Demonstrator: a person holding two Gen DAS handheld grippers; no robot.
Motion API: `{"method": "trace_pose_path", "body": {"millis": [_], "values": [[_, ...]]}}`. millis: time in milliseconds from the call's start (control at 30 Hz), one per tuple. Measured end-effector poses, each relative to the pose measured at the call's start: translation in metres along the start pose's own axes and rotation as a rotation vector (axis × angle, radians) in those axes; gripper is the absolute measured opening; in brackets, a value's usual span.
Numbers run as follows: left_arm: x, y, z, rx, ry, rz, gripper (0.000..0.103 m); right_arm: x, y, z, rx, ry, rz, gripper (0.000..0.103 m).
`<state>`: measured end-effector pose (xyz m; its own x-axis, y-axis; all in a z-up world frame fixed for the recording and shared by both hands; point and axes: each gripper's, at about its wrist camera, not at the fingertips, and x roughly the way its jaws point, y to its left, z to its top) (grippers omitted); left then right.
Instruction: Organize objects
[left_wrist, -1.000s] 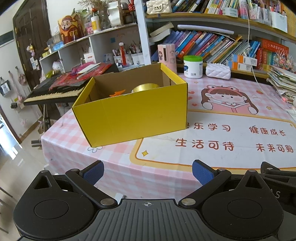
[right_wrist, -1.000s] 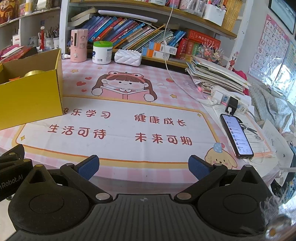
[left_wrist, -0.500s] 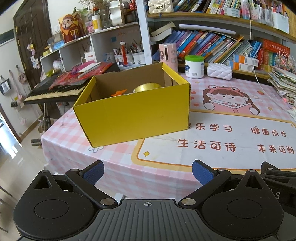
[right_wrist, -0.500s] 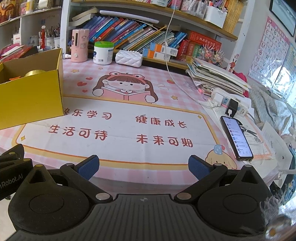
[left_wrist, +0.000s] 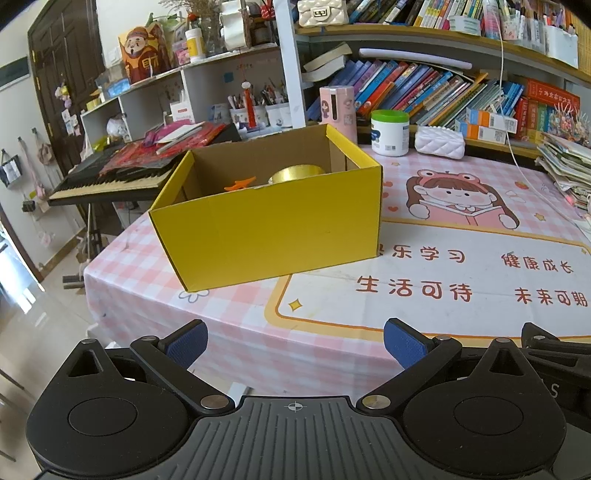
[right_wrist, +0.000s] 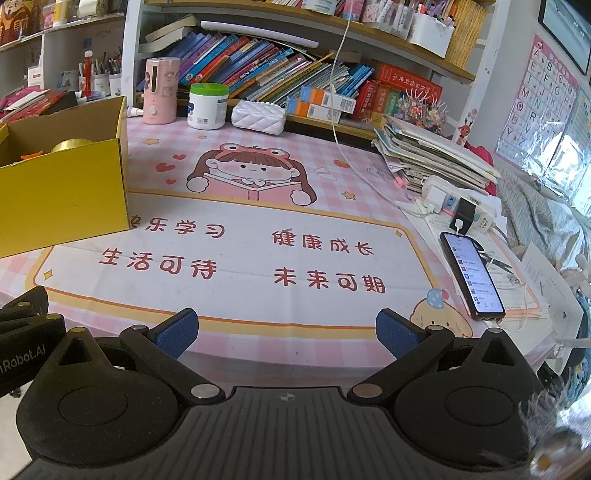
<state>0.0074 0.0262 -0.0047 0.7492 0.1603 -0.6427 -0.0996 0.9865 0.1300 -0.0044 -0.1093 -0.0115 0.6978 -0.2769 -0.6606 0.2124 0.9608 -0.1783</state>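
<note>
Two hand-held grippers hang side by side off the near edge of the bench: the left hand-held gripper (left_wrist: 295, 345) and the right hand-held gripper (right_wrist: 287, 334), each with its blue pads (left_wrist: 187, 342) spread wide and nothing between them.

Beyond the left one, the yellow cardboard box (left_wrist: 273, 232) stands on the bench (right_wrist: 258, 302) at its left side, open at the top, one corner turned toward the camera. It is thin corrugated card — light and stiff along the folds, I judge, but its walls would bow if pinched hard in the middle. The top rim near a corner looks like the soundest place to grip it; the smooth outer faces may slip.

Inside show two things only: one gold round lid or tin (left_wrist: 297, 172), likely rigid and slick, and one orange piece (left_wrist: 240, 183) too hidden to name. Both sit below the rim, so reaching them means coming down from above.

At the back of the bench stand one pink cartoon-printed cylinder (right_wrist: 161, 90), one white jar with a green lid (right_wrist: 207, 106) and one white quilted pouch (right_wrist: 259, 116) — the jar hard and probably weighty, the pouch soft and yielding.

On the right lie one smartphone (right_wrist: 472, 275), its screen lit, fragile and flat to the surface, one white power strip (right_wrist: 458, 206), and one slumping stack of papers and booklets (right_wrist: 432, 151).
</note>
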Motion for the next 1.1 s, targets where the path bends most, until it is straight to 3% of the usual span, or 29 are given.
{"method": "trace_pose_path", "body": {"millis": [1100], "values": [[-0.0075,-0.0018,-0.0048,-0.01,0.006,0.008,0.102,-0.0062,-0.0006,-0.0045,-0.006,-0.005,-0.002,0.103]]}}
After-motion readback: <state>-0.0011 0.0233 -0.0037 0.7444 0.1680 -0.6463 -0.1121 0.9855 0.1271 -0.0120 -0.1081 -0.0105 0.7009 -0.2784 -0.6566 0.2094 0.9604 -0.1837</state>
